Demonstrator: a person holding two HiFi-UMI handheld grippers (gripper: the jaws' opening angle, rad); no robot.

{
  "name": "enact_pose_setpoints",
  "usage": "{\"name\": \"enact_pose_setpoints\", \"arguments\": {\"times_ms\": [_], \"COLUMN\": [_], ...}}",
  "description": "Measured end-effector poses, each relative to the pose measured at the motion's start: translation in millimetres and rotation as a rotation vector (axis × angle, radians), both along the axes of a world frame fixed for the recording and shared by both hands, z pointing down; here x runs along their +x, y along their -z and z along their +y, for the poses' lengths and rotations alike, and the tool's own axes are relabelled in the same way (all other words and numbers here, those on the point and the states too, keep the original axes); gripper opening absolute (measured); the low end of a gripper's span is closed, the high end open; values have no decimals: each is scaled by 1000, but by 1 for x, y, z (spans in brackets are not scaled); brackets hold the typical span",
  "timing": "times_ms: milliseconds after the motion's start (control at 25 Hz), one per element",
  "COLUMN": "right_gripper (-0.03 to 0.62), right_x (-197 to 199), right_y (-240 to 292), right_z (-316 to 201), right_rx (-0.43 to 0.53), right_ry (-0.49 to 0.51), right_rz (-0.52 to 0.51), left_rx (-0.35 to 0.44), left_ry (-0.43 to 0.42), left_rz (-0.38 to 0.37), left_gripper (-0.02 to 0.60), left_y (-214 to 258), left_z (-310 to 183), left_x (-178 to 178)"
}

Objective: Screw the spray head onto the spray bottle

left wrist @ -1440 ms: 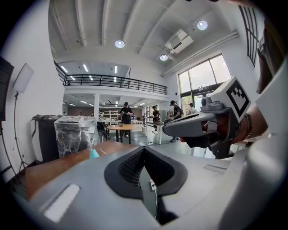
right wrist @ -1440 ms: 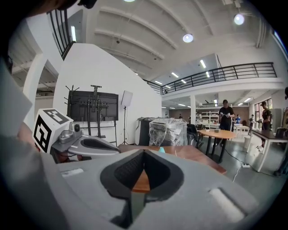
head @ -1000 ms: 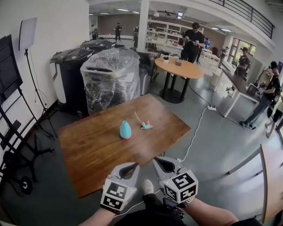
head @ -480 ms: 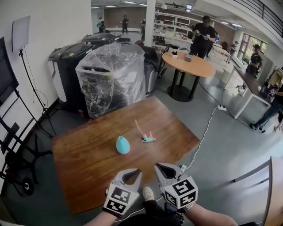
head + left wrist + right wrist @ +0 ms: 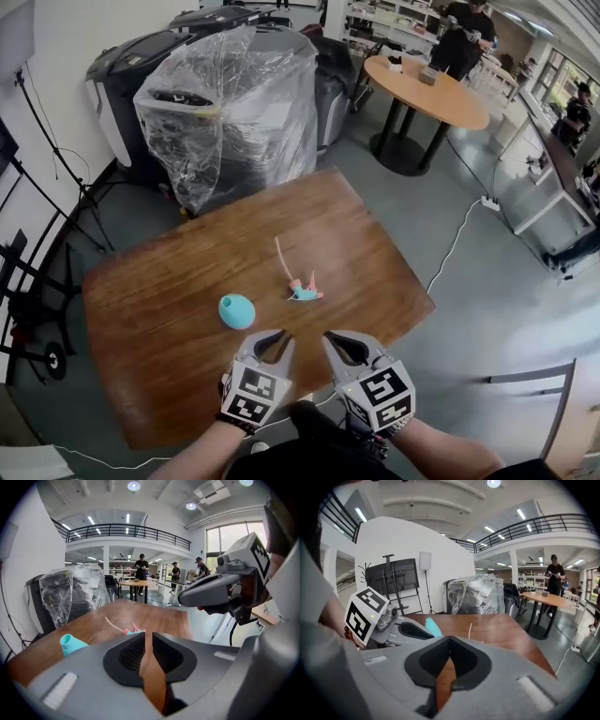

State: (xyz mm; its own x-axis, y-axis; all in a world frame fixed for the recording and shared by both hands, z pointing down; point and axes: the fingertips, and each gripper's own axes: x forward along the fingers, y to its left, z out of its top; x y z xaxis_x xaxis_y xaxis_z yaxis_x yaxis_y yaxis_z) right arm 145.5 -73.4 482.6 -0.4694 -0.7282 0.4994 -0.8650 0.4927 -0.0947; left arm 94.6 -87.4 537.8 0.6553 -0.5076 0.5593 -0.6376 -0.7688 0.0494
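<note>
Teal bottle [image 5: 236, 310] (upright, it seems) near spray head [image 5: 302, 292] on table [image 5: 159, 272].

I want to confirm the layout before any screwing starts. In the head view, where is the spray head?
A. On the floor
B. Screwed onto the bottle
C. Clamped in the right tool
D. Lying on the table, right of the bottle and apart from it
D: the spray head, with its thin tube attached, lies loose on the wooden table, with bare wood between it and the teal spray bottle.

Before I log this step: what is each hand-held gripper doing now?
Left hand-held gripper: jaws just opening slightly, nothing between them.
Right hand-held gripper: closed, empty.
</note>
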Motion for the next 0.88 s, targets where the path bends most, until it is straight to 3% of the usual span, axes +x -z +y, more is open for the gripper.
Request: {"name": "enact_pose_setpoints", "arguments": {"times_ms": [440, 880], "right_gripper": [-9, -8], "right_x": [17, 27], "right_y": [-49, -60], "right_z": [-53, -73], "right_rx": [-108, -123], "right_ry": [111, 151], "right_rz": [-9, -24], "left_rx": [-129, -193], "left_ry": [57, 53], "left_rz": [-154, -275], "left_gripper": [87, 107], "left_y": [-82, -124], "left_z": [-64, -83], "left_x": [18, 18]}}
